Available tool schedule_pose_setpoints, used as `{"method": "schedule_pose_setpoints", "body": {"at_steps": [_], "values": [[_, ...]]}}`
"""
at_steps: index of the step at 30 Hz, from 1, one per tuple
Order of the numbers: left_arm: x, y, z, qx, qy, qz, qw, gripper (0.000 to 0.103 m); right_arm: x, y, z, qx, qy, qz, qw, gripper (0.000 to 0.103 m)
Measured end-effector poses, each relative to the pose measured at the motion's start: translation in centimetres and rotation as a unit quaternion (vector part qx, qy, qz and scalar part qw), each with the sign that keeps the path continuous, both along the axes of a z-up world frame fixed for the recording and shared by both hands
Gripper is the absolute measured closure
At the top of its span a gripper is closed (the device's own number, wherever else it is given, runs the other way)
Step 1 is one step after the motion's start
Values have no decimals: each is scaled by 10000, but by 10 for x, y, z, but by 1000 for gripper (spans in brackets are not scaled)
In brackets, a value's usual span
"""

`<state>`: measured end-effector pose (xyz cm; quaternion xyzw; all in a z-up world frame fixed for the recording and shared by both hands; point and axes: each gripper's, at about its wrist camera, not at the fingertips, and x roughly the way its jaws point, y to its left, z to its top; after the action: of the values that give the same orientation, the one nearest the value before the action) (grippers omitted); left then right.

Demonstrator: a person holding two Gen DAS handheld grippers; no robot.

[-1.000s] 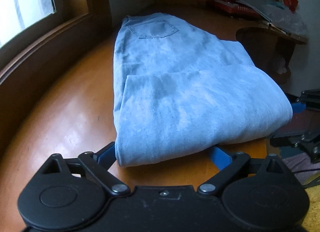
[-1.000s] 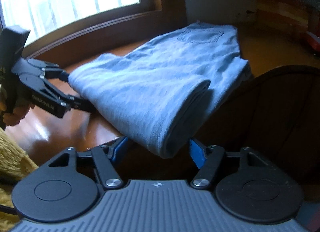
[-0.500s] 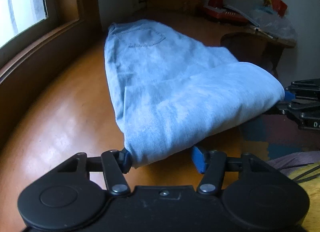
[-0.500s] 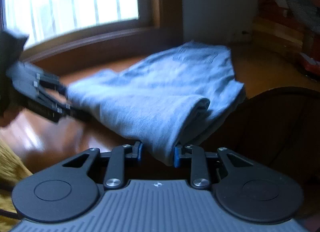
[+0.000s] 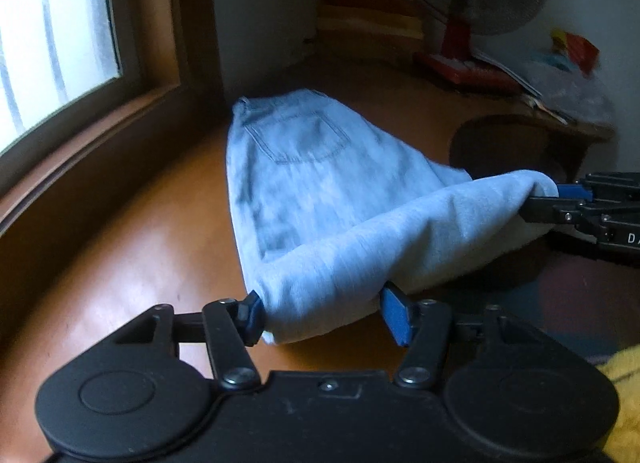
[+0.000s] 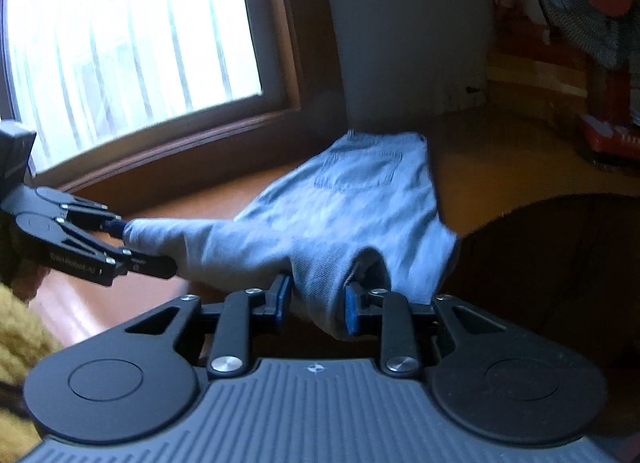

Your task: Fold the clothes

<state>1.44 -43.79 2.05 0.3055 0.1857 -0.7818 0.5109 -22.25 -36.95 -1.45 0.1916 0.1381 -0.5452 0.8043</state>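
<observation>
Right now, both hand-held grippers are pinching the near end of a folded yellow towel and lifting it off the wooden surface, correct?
Not quite: it is pale blue jeans, not a yellow towel; the left wrist view shows the back pocket. The left hand-held gripper and right hand-held gripper do pinch the near end, raised off the wooden surface.

Glossy orange-brown floor (image 5: 132, 247) — light-blue jeans (image 5: 304, 167) on it.

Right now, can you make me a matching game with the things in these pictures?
Things:
1. jeans
2. fan
3. window
4. left hand-held gripper

States:
A. bright with daylight
B. shut on a corner of cloth
C. light blue, near end lifted
D. standing at the back, red middle

Pairs: 1-C, 2-D, 3-A, 4-B
</observation>
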Motion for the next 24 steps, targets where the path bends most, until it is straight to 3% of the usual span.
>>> {"method": "schedule_pose_setpoints", "body": {"at_steps": [9,20,22,24], "values": [[-5,-67,10,-181,-198,489,9984,46,-19,-72,9,-315,-220,233,9990,76],[-28,-148,-35,169,-768,857,9932,36,-33,-167,-30,133,-45,241,9996,75],[-28,-155,-41,232,-792,941,9921,28,-29,-179,-41,248,123,214,9994,70],[-27,-157,-38,294,-748,1054,9912,30,-24,-187,-52,294,375,186,9987,58]]}}
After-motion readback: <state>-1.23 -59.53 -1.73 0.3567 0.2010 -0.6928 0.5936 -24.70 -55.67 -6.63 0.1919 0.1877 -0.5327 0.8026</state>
